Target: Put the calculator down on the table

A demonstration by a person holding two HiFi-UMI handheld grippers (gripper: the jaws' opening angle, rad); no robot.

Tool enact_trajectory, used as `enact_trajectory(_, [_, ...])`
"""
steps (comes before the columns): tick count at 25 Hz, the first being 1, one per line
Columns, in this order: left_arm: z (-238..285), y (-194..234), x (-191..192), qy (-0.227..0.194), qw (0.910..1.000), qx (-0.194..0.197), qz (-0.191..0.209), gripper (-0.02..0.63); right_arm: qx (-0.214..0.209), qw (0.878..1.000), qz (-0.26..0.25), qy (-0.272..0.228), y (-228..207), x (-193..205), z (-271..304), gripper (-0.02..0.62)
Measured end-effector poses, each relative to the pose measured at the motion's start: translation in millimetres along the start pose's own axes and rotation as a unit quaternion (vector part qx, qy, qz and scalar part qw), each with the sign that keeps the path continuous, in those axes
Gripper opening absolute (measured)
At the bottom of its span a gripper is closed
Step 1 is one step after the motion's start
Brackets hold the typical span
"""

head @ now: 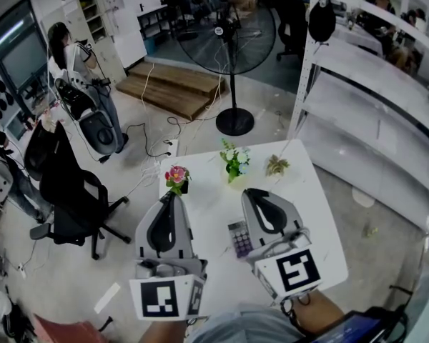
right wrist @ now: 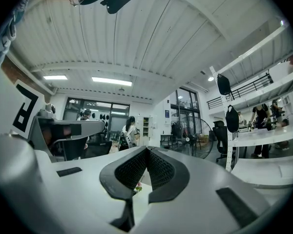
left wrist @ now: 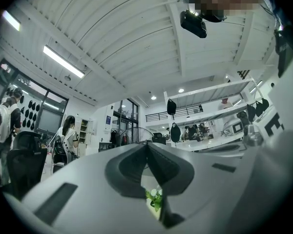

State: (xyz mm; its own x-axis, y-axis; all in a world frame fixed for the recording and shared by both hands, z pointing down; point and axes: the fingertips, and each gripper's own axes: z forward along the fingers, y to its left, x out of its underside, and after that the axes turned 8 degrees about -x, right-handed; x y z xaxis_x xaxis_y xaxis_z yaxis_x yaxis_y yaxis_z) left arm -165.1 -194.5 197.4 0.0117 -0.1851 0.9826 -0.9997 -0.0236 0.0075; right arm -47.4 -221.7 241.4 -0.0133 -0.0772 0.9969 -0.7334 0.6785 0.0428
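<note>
Nearest the lens, along the bottom edge of the head view, a person's 2 hands are holding the left gripper (head: 172, 194) at lower centre-left and the right gripper (head: 252, 191) at lower centre-right, both reaching out over the white table (head: 307, 191). Each gripper's own view is showing its 2 dark pads pressed together at the tips with nothing pinched between them. The calculator (head: 238, 239) is lying flat on the table in the lower middle of the frame, between the 2 grippers and just beside the right one's body, free of both sets of jaws. Farther up the table, 3 small plants are standing in a row: a pink flower pot (head: 176, 179) just ahead of the left gripper's tips, a green plant (head: 234, 161) at centre and a pale dried sprig (head: 277, 166) to its right. A big floor fan (head: 232, 38) is standing beyond the table at top centre
</note>
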Motion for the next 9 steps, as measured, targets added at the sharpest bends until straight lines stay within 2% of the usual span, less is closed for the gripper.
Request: enact_trajectory(9, [3.2,-4.6,6.2,0.004,1.0,0.001,0.001,0.008,0.007,1.0,0.004,0.001,-7.3,5.1,-1.8,0.012])
